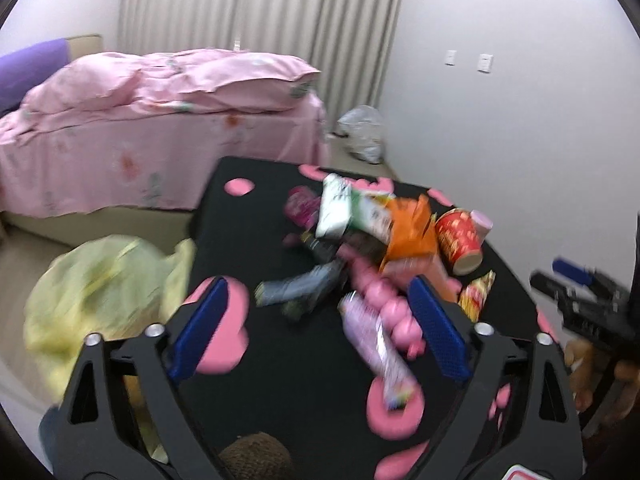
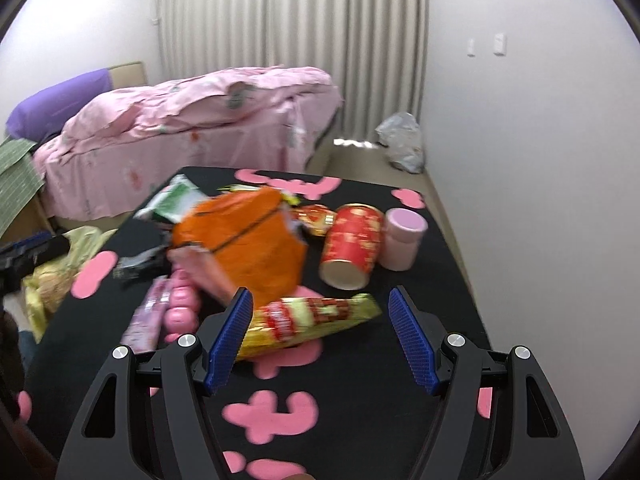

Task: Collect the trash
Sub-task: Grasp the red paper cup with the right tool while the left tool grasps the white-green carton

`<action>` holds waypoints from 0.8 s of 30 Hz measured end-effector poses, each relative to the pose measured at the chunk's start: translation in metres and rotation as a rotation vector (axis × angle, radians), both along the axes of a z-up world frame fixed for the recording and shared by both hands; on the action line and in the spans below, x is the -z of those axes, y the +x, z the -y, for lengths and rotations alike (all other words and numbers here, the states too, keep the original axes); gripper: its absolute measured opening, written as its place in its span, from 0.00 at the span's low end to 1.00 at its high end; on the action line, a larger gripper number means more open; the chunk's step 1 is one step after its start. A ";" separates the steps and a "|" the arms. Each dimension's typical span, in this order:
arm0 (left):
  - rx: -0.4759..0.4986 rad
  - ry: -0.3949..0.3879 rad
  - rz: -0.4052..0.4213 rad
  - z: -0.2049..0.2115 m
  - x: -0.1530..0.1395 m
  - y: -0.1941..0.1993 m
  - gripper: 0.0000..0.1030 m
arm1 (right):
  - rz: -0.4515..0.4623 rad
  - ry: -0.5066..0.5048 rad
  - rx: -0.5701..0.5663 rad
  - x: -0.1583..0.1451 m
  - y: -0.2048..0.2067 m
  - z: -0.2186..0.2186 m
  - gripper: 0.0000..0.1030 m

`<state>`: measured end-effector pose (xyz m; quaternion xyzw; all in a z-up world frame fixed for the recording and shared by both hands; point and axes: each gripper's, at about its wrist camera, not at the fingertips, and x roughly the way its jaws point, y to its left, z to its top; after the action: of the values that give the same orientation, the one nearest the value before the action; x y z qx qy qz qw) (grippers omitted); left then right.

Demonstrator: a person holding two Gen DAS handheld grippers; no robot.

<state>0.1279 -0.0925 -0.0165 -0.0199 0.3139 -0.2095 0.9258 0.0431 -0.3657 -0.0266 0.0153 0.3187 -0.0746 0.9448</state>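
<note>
A pile of trash lies on a black table (image 1: pixel 288 380) with pink shapes. It holds an orange bag (image 2: pixel 256 240), a red paper cup (image 2: pixel 352 246) on its side, a pink cup (image 2: pixel 402 238), a yellow-red snack wrapper (image 2: pixel 312 318), a purple wrapper (image 1: pixel 376 340), a pink bottle pack (image 1: pixel 384 300) and a green-white packet (image 1: pixel 340 208). My left gripper (image 1: pixel 320 320) is open above the table, near the purple wrapper. My right gripper (image 2: pixel 320 332) is open, with the yellow-red wrapper between its fingers. A yellow-green trash bag (image 1: pixel 108 292) hangs at the table's left edge.
A bed with pink bedding (image 1: pixel 160 120) stands behind the table on the left. A white plastic bag (image 1: pixel 362 132) lies on the floor by the curtain. A white wall (image 2: pixel 520 160) runs close along the table's right side.
</note>
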 end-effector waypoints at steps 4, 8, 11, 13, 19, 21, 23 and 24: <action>0.024 -0.025 -0.053 0.027 0.002 0.056 0.88 | -0.002 0.002 0.039 0.008 0.007 0.023 0.65; 0.044 -0.035 -0.150 0.051 0.018 0.104 0.75 | 0.002 0.020 0.027 0.014 0.026 0.038 0.65; 0.053 -0.067 -0.269 0.061 0.035 0.128 0.66 | -0.016 0.070 0.012 0.018 0.053 0.049 0.65; 0.046 -0.091 -0.292 0.062 0.040 0.131 0.64 | -0.041 0.133 0.003 0.025 0.079 0.056 0.65; 0.047 -0.113 -0.296 0.056 0.046 0.123 0.53 | -0.182 0.192 0.030 0.059 0.141 0.060 0.65; 0.047 -0.121 -0.297 0.053 0.046 0.123 0.51 | -0.220 0.183 0.039 0.069 0.147 0.059 0.60; 0.056 -0.133 -0.306 0.052 0.048 0.124 0.46 | -0.220 0.194 0.033 0.074 0.142 0.062 0.51; 0.057 -0.137 -0.309 0.052 0.048 0.124 0.46 | -0.198 0.215 0.029 0.073 0.136 0.063 0.51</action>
<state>0.2524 -0.1440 -0.0649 -0.1060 0.4379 -0.2510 0.8567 0.1793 -0.4289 -0.0994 0.1133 0.4164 -0.0547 0.9004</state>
